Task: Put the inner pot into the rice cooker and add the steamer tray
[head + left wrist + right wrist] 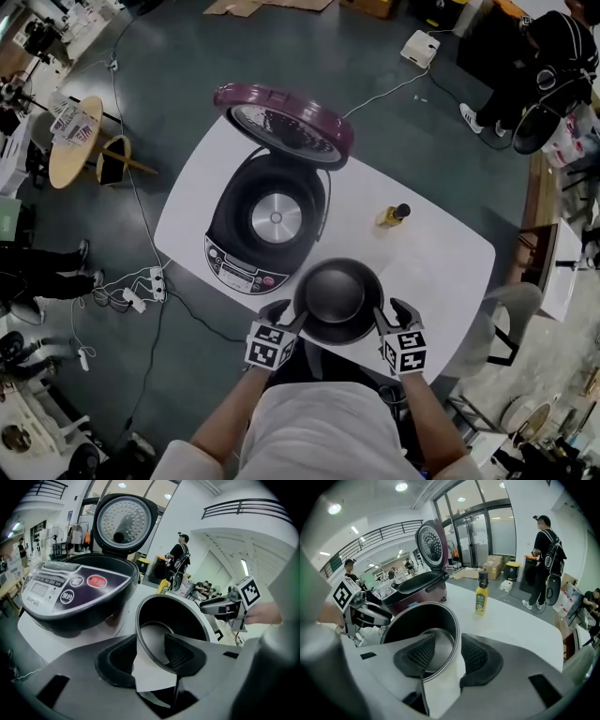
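Observation:
The dark inner pot point(337, 300) hangs over the near edge of the white table point(441, 258), held between both grippers. My left gripper point(284, 322) is shut on the pot's left rim point(140, 634), one jaw inside and one outside. On the right rim point(454, 634) my right gripper point(386, 319) is shut in the same way. The rice cooker point(267, 225) stands just beyond the pot with its maroon lid point(286, 122) raised and its cavity bare. In the left gripper view the cooker's control panel point(70, 585) is to the pot's left. No steamer tray shows in any view.
A small yellow bottle point(394, 215) stands on the table to the right of the cooker. On the floor to the left lie a power strip point(141, 286) and cables. A round wooden table point(75, 141) is at far left, a chair point(511, 323) at right, and people point(544, 66) stand at back right.

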### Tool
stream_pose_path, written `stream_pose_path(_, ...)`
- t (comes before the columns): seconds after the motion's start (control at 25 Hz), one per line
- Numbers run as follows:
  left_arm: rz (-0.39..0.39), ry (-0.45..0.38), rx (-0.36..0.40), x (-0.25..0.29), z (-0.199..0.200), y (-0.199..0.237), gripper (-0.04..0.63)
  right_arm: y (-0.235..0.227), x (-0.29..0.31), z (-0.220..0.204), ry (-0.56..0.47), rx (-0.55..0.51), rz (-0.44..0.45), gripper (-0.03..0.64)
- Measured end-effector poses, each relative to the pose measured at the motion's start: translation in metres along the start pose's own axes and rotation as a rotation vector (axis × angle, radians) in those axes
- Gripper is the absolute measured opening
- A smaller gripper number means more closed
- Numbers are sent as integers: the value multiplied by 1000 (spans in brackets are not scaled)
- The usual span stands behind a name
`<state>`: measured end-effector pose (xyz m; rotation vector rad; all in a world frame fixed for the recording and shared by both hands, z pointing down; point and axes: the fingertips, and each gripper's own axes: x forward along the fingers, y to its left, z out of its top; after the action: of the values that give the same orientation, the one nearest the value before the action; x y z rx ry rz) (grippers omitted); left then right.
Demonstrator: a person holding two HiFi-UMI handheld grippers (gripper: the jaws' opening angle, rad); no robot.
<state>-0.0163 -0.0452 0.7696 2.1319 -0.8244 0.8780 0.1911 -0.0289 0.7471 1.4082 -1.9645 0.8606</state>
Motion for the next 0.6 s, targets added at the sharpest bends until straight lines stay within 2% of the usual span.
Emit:
stream_pose_path(0.4,-1,101,-130,19,-25,7,167,-9,31,-38,184,56,44,184)
stream_pose_path(0.6,-20,128,-192,25,-30,5,147,-9,41,-45,234,78,88,164)
